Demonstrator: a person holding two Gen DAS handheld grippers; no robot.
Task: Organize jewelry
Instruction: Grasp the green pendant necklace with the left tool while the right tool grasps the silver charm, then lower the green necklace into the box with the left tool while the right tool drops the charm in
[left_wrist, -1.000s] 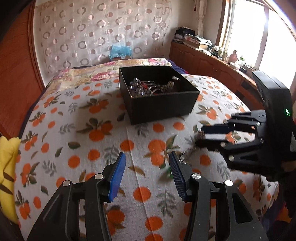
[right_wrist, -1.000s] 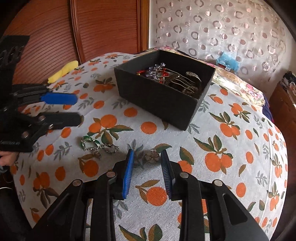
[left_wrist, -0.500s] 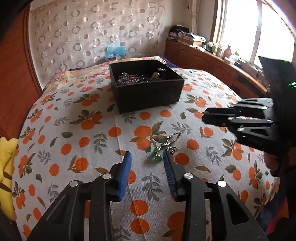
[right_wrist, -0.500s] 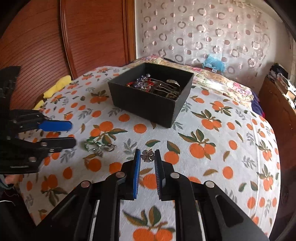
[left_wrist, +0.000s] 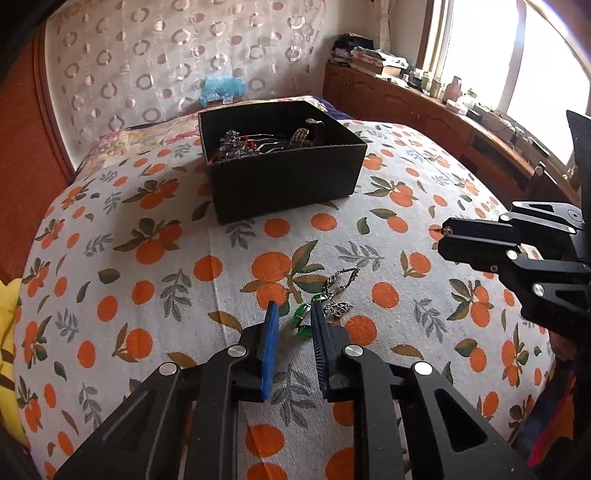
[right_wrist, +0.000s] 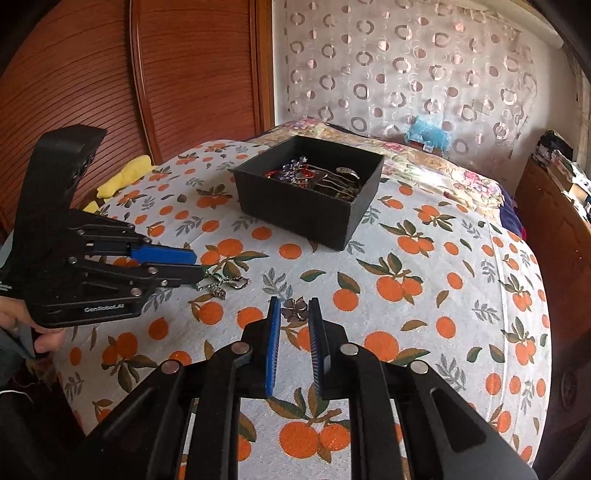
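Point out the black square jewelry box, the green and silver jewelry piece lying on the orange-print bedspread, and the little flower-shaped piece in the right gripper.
Black square jewelry box (left_wrist: 284, 181): left wrist view, front wall.
Green and silver jewelry piece (left_wrist: 301, 312): left wrist view, green stone.
Flower-shaped piece (right_wrist: 294, 308): right wrist view, its centre.

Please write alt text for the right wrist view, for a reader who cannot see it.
The right tool holds a small flower-shaped ornament above an orange-print bedspread. At left, the left tool is closing over green-and-silver jewelry. Behind sits an open black box holding more jewelry.
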